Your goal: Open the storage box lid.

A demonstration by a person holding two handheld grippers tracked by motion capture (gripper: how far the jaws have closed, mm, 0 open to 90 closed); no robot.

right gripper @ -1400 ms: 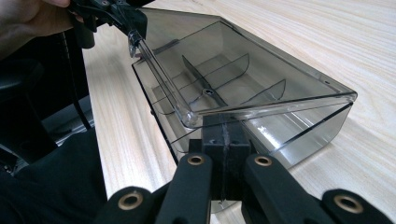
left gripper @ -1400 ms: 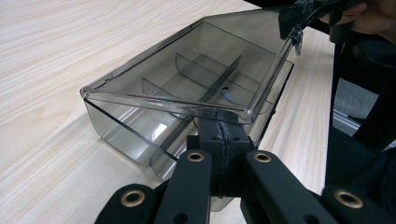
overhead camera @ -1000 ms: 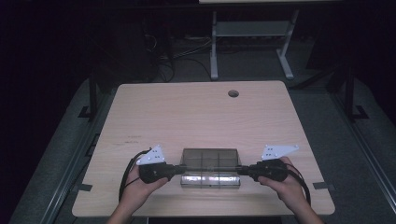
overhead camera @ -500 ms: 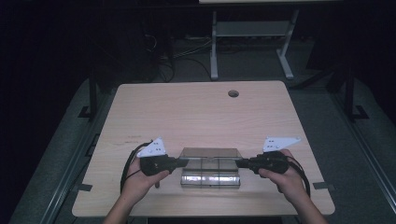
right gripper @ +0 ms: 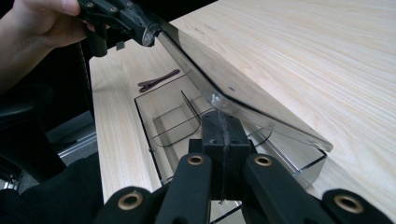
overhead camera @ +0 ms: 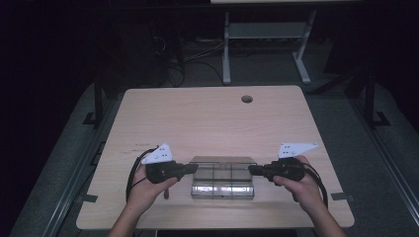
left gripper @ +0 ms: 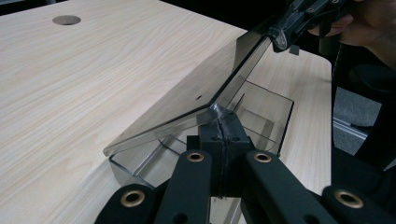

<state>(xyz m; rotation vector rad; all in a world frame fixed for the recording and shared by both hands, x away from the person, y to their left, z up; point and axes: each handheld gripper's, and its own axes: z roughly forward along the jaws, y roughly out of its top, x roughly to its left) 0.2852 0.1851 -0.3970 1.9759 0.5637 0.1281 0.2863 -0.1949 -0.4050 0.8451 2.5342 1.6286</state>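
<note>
Clear smoky plastic: the lid (left gripper: 196, 88) of a box (overhead camera: 222, 183) with several compartments is tilted up at its front edge, hinged along the far side, and both claws have it pinched at its front corners. A second ago the lid lay lower and nearly flat over the box; now the front edge stands clear of the compartments, so the opening is under way but, as I judge it, only partly done (the lid slants up well short of upright).

The left claw (left gripper: 223, 122) is fully closed on the near corner of the lid, which runs away from its tip toward the right claw (left gripper: 285, 35), clamped on the opposite corner. From the right claw's (right gripper: 219, 108) side the picture mirrors: jaws squeezed tight on the lid edge, the box's bare compartments just below and ahead of the tip, and the left claw (right gripper: 140, 28) at the far end of the lid. A small dark clip (right gripper: 159, 80) lies on the table (overhead camera: 207, 123) just beyond the box's far end, near the left claw.

Both hands sit low at the near edge of the table, the left hand (overhead camera: 146, 190) and right hand (overhead camera: 301, 185) facing each other, claws pointing inward and roughly level, the box between them. Both have lifted slightly since half a second ago, raising the lid evenly from both ends.
</note>
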